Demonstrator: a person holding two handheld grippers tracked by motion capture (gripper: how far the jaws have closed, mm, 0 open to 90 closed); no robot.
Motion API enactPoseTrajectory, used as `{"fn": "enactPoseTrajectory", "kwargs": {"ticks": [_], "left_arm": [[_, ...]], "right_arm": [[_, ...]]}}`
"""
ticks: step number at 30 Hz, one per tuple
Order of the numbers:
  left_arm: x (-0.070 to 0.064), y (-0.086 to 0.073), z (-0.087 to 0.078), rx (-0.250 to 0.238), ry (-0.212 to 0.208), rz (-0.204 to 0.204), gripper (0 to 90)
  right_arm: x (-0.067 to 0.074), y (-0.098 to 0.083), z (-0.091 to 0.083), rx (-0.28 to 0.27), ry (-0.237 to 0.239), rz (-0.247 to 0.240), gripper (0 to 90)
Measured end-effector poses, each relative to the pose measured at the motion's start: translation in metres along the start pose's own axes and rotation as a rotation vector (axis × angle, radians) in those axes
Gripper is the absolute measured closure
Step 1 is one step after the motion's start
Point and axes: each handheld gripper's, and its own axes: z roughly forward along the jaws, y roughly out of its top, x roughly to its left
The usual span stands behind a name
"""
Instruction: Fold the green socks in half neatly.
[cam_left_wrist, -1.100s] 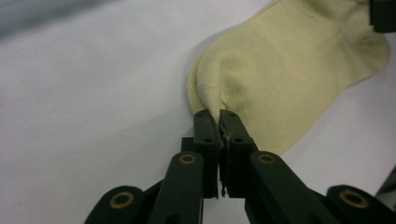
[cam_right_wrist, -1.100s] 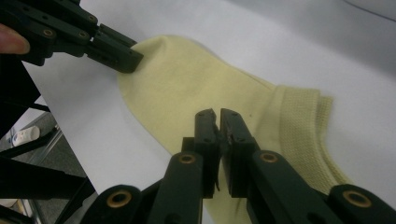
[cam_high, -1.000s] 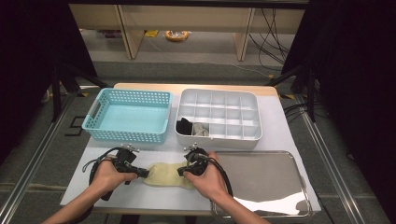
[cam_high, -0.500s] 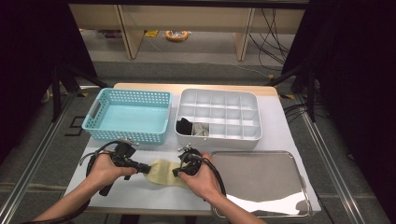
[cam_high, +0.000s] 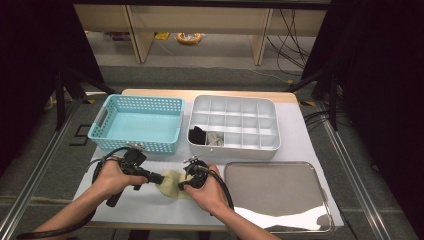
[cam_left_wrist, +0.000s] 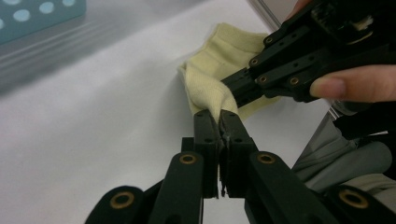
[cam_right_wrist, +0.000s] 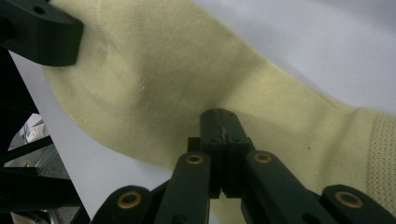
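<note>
A pale yellow sock (cam_high: 169, 184) lies on the white mat near the table's front edge, between my two grippers. My left gripper (cam_high: 159, 178) is shut on a fold of the sock's edge; in the left gripper view the fabric (cam_left_wrist: 215, 65) rises into the closed jaws of my left gripper (cam_left_wrist: 219, 116). My right gripper (cam_high: 183, 186) comes in from the other side. Its jaws have just been closing, and in the right gripper view my right gripper (cam_right_wrist: 225, 116) is shut on a pinch of the sock (cam_right_wrist: 177, 70), which puckers around the tips.
A teal basket (cam_high: 102, 122) stands at the back left. Beside it is a grey compartment box (cam_high: 272, 120) holding a dark item (cam_high: 199, 135) in a front-left cell. A shiny metal tray (cam_high: 280, 195) lies just right of my right hand.
My right hand has shifted left toward the left gripper. The left gripper has risen a little. The sock between them now looks shorter and more bunched.
</note>
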Motion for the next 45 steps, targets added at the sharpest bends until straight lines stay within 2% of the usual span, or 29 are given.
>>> {"fn": "enactPoseTrajectory", "kwargs": {"ticks": [3, 6, 7, 12, 13, 14, 16, 17, 18, 19, 20, 21, 22, 23, 24, 25, 26, 27, 28, 29, 33, 34, 35, 36, 37, 41, 42, 43, 45], "left_arm": [[-0.001, 0.002, -0.001, -0.001, -0.009, -0.001, 86.3], [-0.001, 0.004, -0.001, -0.003, -0.024, -0.010, 86.3], [-0.002, 0.005, -0.001, 0.004, -0.023, -0.020, 86.3], [-0.003, 0.009, -0.002, 0.001, -0.029, -0.016, 86.3], [-0.004, 0.009, -0.002, 0.001, -0.031, -0.026, 86.3], [-0.003, 0.010, -0.002, 0.003, -0.034, -0.015, 86.3], [-0.003, 0.011, -0.002, 0.005, -0.029, -0.019, 86.3], [-0.004, 0.012, -0.002, 0.006, -0.030, -0.026, 86.3], [-0.003, 0.013, -0.002, 0.006, -0.032, -0.017, 86.3], [-0.004, 0.013, -0.003, 0.006, -0.032, -0.016, 86.3], [-0.004, 0.014, -0.002, 0.007, -0.031, -0.012, 86.4], [-0.005, 0.014, -0.003, 0.009, -0.032, -0.024, 86.4], [-0.005, 0.015, -0.003, 0.016, -0.030, -0.019, 86.4], [-0.004, 0.015, -0.003, 0.012, -0.032, -0.010, 86.4], [-0.005, 0.015, -0.003, 0.013, -0.033, -0.019, 86.4], [-0.005, 0.016, -0.003, 0.012, -0.032, -0.011, 86.4], [-0.005, 0.016, -0.003, 0.014, -0.031, -0.011, 86.4], [-0.006, 0.016, -0.003, 0.014, -0.033, -0.019, 86.4], [-0.006, 0.016, -0.003, 0.016, -0.033, -0.017, 86.4], [-0.005, 0.016, -0.003, 0.017, -0.039, -0.016, 86.4], [-0.006, 0.017, -0.002, 0.024, -0.033, -0.013, 86.4], [-0.006, 0.017, -0.002, 0.023, -0.035, -0.012, 86.3], [-0.007, 0.017, -0.001, 0.028, -0.034, -0.013, 86.4], [-0.007, 0.017, 0.000, 0.028, -0.045, -0.011, 86.3], [-0.008, 0.017, 0.000, 0.029, -0.039, -0.007, 86.3], [-0.011, 0.018, 0.004, 0.039, -0.048, -0.002, 86.3], [-0.012, 0.018, 0.005, 0.044, -0.050, 0.004, 86.3], [-0.013, 0.019, 0.006, 0.048, -0.047, 0.004, 86.3], [-0.014, 0.020, 0.009, 0.059, -0.052, 0.015, 86.2]], "right_arm": [[0.002, 0.000, 0.002, 0.004, 0.004, 0.010, 90.0], [0.003, 0.000, 0.004, -0.001, 0.007, -0.002, 90.0], [0.004, 0.000, 0.004, 0.003, 0.008, 0.008, 90.0], [0.006, 0.001, 0.006, 0.001, 0.012, 0.007, 90.0], [0.006, 0.002, 0.006, 0.000, 0.012, 0.006, 90.0], [0.006, 0.002, 0.007, -0.003, 0.015, -0.009, 90.0], [0.008, 0.002, 0.008, 0.001, 0.014, 0.000, 90.0], [0.009, 0.002, 0.009, -0.001, 0.019, -0.008, 90.0], [0.007, 0.002, 0.011, -0.013, 0.022, -0.044, 90.0], [0.007, 0.002, 0.012, -0.017, 0.021, -0.047, 90.0], [0.008, 0.003, 0.012, -0.018, 0.024, -0.046, 90.0], [0.010, 0.002, 0.011, -0.007, 0.023, -0.014, 90.0], [0.009, 0.003, 0.012, -0.014, 0.025, -0.037, 90.0], [0.012, 0.003, 0.012, -0.001, 0.025, -0.006, 90.0], [0.013, 0.003, 0.012, 0.001, 0.023, 0.001, 90.0], [0.012, 0.004, 0.014, -0.004, 0.027, -0.016, 90.0], [0.011, 0.004, 0.015, -0.017, 0.029, -0.053, 90.0], [0.012, 0.005, 0.016, -0.017, 0.030, -0.055, 90.0], [0.014, 0.005, 0.016, -0.008, 0.034, -0.032, 90.0], [0.013, 0.005, 0.017, -0.018, 0.033, -0.055, 90.0], [0.015, 0.005, 0.018, -0.012, 0.041, -0.029, 90.0], [0.014, 0.005, 0.019, -0.020, 0.043, -0.048, 90.0], [0.014, 0.005, 0.018, -0.017, 0.048, -0.035, 90.0], [0.012, 0.005, 0.018, -0.029, 0.045, -0.051, 90.0], [0.015, 0.005, 0.015, -0.011, 0.048, 0.000, 89.8], [0.010, 0.004, -0.001, -0.033, 0.044, -0.001, 89.5], [0.006, 0.004, -0.007, -0.048, 0.043, -0.017, 89.4], [0.004, 0.003, -0.014, -0.044, 0.036, 0.012, 89.4], [-0.003, 0.002, -0.028, -0.067, 0.027, 0.033, 89.3]]}}
